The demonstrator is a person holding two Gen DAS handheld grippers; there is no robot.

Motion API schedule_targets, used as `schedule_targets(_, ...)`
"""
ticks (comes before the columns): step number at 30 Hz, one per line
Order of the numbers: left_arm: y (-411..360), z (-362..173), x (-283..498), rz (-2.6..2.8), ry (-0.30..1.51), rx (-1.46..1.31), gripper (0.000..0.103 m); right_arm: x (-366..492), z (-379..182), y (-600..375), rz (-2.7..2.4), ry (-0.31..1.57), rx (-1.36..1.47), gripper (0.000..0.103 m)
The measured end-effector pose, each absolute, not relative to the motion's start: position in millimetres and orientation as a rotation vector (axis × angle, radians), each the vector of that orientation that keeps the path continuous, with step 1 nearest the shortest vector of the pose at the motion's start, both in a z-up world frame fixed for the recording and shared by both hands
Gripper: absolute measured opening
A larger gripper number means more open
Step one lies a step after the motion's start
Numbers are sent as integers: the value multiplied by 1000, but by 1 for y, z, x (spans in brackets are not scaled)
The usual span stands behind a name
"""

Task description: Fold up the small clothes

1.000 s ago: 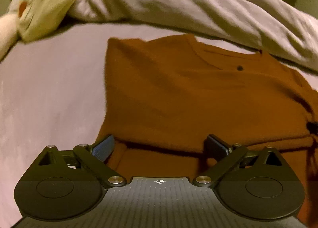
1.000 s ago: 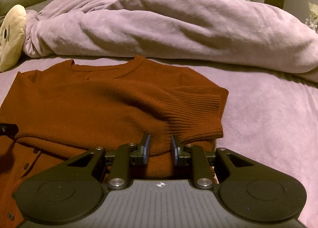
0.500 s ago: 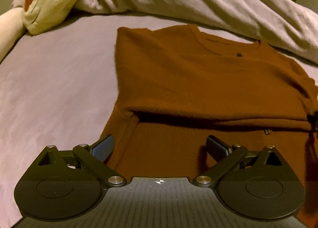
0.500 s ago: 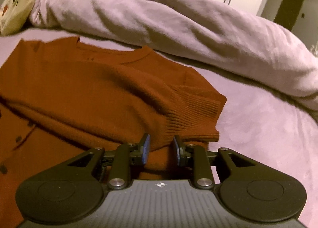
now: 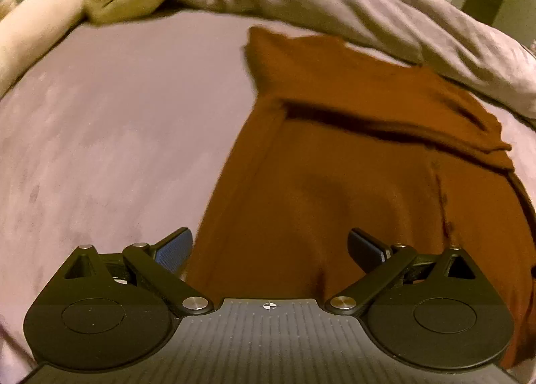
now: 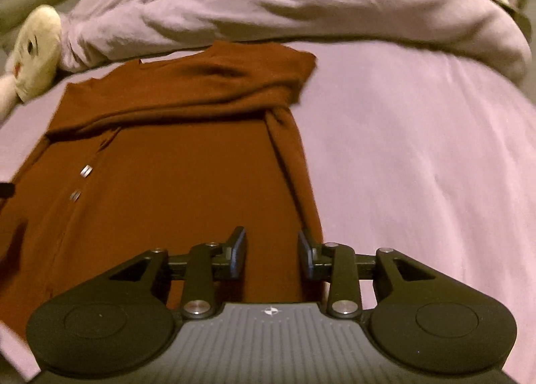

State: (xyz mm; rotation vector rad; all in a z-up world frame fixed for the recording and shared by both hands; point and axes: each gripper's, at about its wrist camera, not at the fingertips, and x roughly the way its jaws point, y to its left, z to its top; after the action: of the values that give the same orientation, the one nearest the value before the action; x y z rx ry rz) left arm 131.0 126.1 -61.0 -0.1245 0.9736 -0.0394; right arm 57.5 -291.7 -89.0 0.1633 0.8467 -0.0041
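Sleeves look already folded across the chest of the cardigan (image 6: 174, 183), which lies flat on the bed (image 6: 418, 149) below the duvet (image 6: 268, 5), so the crosswise fold of the body seems to be what is left. Left gripper (image 5: 269, 251) hangs over the hem with jaws spread wide and empty; right gripper (image 6: 272, 255) sits over the hem's right corner, jaws partly spread, holding nothing.
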Motion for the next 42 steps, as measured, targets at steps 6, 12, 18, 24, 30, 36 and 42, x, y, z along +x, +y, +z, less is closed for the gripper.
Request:
schedule_targets(6, 142, -69, 110, -19, 1009, -157, 101, 18, -93, -310, -2, 881, 277, 39)
schedule_targets(12, 148, -73, 107, -14, 1030, -129, 100, 11, -103, -316, 21, 919, 324, 44)
schedule_targets(18, 152, -78, 108, -23, 1060, -115, 84, 9, -107, -317, 36, 924, 361, 40)
schedule_targets(24, 154, -74, 101, -48, 1073, -68, 62, 8, -110, -316, 60, 939, 370, 24)
schedule_targets(30, 159, -71, 95, -74, 1099, -98, 58, 7, -110, -319, 61, 960, 404, 24)
schedule_targets(36, 158, -74, 90, -128, 1135, -114, 37, 4, -114, -320, 93, 993, 419, 22)
schedule_targets(42, 167, -61, 99, -230, 1161, -256, 11, 10, -114, -328, 151, 1007, 490, 5)
